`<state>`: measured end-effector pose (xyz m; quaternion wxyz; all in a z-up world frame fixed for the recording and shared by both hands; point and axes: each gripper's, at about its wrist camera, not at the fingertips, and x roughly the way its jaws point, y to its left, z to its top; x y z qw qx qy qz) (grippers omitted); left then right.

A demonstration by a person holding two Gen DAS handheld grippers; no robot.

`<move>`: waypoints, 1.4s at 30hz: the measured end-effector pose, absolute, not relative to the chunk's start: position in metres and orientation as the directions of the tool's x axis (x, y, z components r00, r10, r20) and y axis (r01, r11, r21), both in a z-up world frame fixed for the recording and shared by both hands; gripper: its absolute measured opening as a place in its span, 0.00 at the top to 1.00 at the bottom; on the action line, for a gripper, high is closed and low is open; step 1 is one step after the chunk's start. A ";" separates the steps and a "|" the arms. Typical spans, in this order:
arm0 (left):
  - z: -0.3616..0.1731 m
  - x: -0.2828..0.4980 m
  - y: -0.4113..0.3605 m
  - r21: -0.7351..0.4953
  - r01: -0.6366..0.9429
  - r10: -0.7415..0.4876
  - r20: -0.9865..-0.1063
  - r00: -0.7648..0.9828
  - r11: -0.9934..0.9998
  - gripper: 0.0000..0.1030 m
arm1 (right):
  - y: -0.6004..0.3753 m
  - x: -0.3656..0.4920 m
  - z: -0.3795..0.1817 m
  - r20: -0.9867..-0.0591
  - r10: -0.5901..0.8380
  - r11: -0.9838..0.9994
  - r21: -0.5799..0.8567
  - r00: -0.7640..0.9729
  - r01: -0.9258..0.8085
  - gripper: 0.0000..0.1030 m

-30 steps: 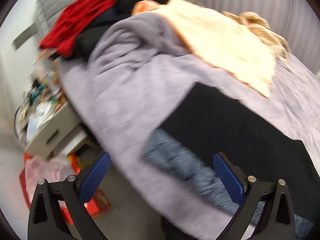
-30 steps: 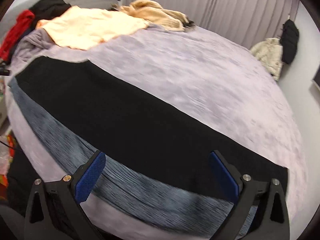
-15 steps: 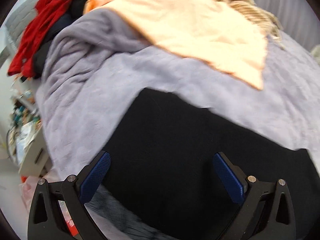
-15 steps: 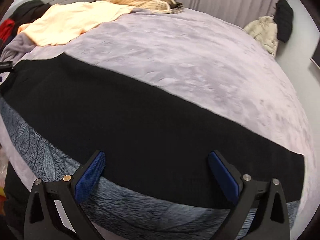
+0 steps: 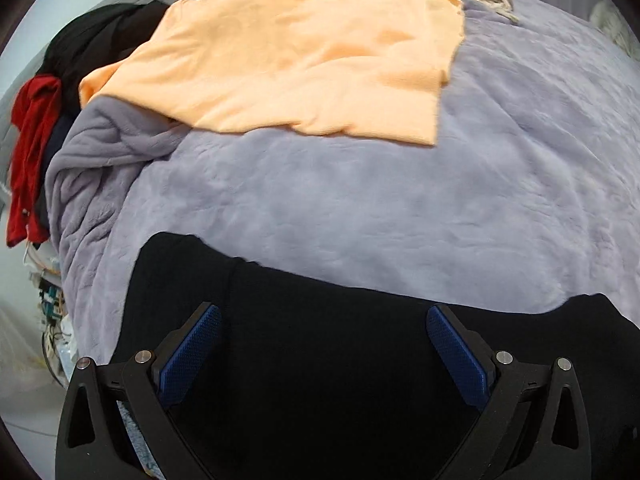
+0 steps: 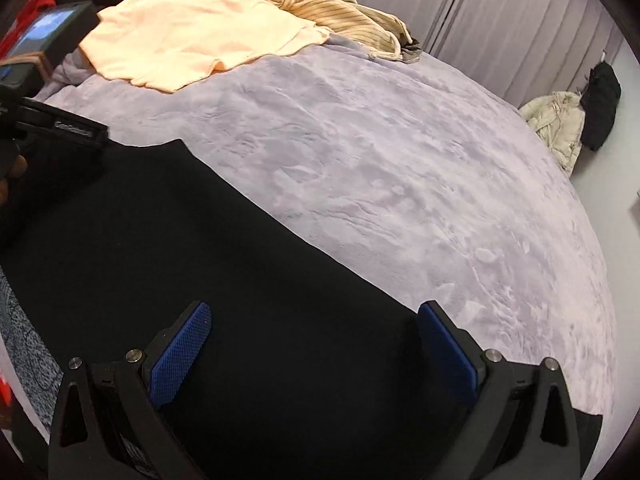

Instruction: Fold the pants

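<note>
Left gripper (image 5: 322,344): lower centre of the left wrist view, jaws spread wide, blue pads (image 5: 188,354) apart with nothing between them, poised over black fabric.

Right gripper (image 6: 314,344): lower centre of the right wrist view, jaws likewise spread wide and holding nothing, over the same black fabric.

Black pants (image 6: 192,248): laid flat across the near edge of the bed, filling the lower half of both views; the far edge runs diagonally from mid-left to lower right in the right wrist view. One end lies at centre left of the left wrist view (image 5: 320,360).

Grey patterned fabric (image 6: 24,344): strip at the lower left of the right wrist view, just beside the pants' near edge.

Lavender blanket (image 5: 400,208): covers the bed, under the pants, bunched at the left of the frame.

Orange shirt (image 5: 288,56): spread flat on the blanket in the upper part of the frame, well apart from the pants.

Striped tan garment (image 6: 340,12): crumpled at top centre, touching the shirt's far edge.

Red garment (image 5: 30,152) and black clothing (image 5: 96,44): piled at the upper left.

Cream jacket (image 6: 556,124): right edge, against the wall.
</note>
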<state>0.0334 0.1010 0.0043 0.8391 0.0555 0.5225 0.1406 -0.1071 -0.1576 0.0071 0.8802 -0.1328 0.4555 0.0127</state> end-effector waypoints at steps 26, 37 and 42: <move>0.007 -0.066 -0.051 0.376 0.138 0.246 -0.801 0.545 0.916 0.00 | -0.419 -0.222 0.020 -0.804 -0.377 0.892 -0.181 0.460 0.414 0.00; 0.009 -0.128 -0.144 0.277 0.332 0.070 -0.851 0.520 0.902 0.00 | -0.404 -0.290 0.034 -0.775 -0.365 0.901 -0.154 0.517 0.405 0.01; 0.007 -0.137 -0.173 0.294 0.378 0.061 -0.852 0.520 0.878 0.00 | -0.472 -0.336 0.046 -0.759 -0.328 0.868 -0.006 0.563 0.497 0.19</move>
